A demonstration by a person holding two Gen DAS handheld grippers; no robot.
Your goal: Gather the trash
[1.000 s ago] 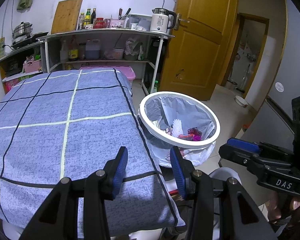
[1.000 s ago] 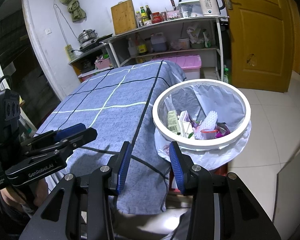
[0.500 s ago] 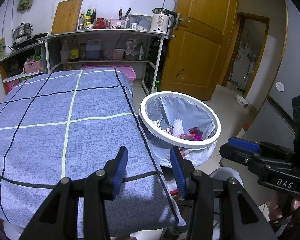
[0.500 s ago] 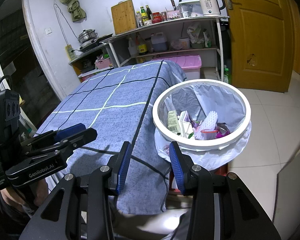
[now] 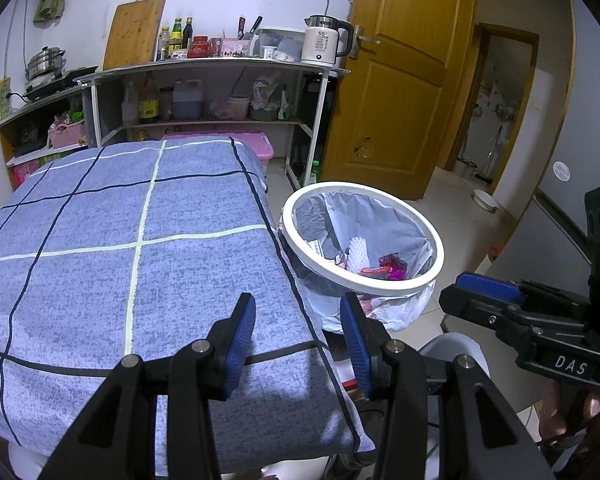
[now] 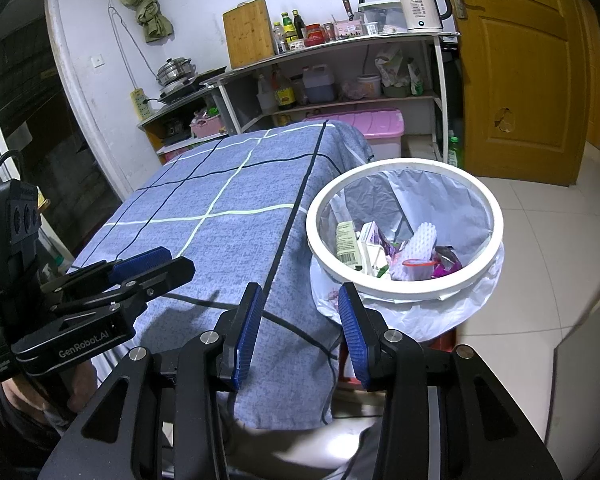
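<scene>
A white-rimmed trash bin (image 5: 436,240) (image 6: 496,216) with a grey liner stands beside the table's right edge. It holds trash: a white brush (image 6: 418,242), cartons (image 6: 346,242) and pink wrappers (image 5: 392,270). My left gripper (image 5: 298,330) is open and empty over the table's near right corner. My right gripper (image 6: 300,324) is open and empty, low in front of the bin and table edge. Each gripper also shows in the other's view: the left one (image 6: 140,268), the right one (image 5: 488,296).
The table is covered by a blue checked cloth (image 5: 100,240) (image 6: 228,232). Behind it stand shelves (image 5: 220,68) with bottles, a cutting board and a kettle (image 5: 320,46). A pink box (image 6: 364,128) sits under the shelf. A yellow door (image 5: 400,80) is at the right, with tiled floor (image 6: 540,260).
</scene>
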